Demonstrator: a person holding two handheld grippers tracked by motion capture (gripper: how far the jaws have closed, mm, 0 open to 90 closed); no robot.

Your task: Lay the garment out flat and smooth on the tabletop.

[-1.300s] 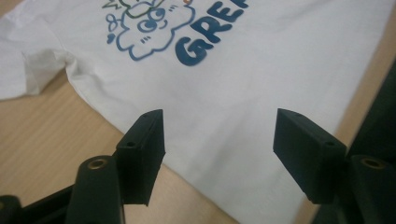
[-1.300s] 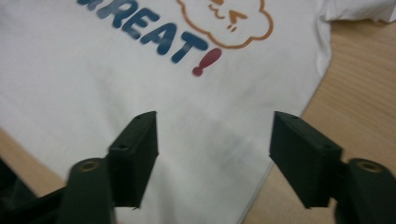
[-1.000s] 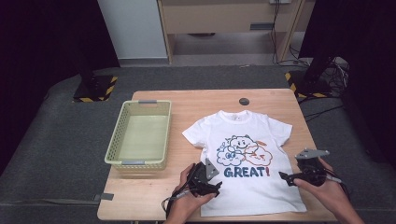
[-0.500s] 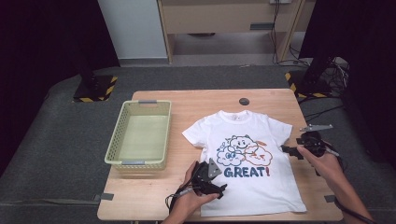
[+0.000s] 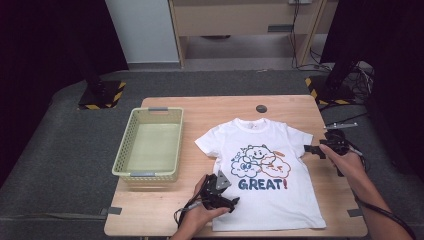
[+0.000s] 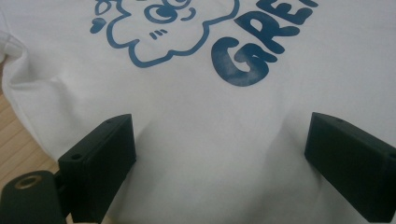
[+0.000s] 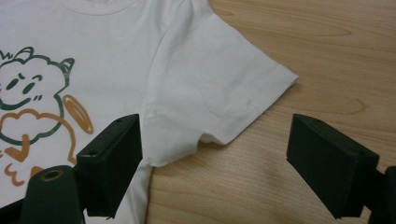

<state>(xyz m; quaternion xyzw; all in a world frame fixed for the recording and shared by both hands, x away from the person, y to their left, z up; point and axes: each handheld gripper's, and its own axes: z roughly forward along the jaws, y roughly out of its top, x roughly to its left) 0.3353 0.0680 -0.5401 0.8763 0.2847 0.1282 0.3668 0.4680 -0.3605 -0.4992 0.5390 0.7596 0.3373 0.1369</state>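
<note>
A white T-shirt (image 5: 265, 170) with cartoon clouds and "GREAT!" lies flat, face up, on the wooden table (image 5: 210, 110). My left gripper (image 5: 229, 201) sits low over the shirt's lower left part, below the print. Its jaws have just been opening and stand wide with plain fabric (image 6: 219, 140) between them, unpinched. My right gripper (image 5: 310, 150) is at the shirt's right sleeve (image 7: 224, 88). Its jaws have just been closing a little but are still apart. One jaw rests over the side seam and the other over bare wood, with the sleeve's hem corner between them (image 7: 210, 140).
A pale green plastic basket (image 5: 146, 174) stands on the left of the table, beside the shirt. A small dark round disc (image 5: 261, 108) lies near the far edge behind the collar. Bare wood runs along the shirt's right side and far side.
My right gripper has travelled from the shirt's lower right side up along its edge to the right sleeve. My left gripper has sunk a little onto the shirt's lower left.
</note>
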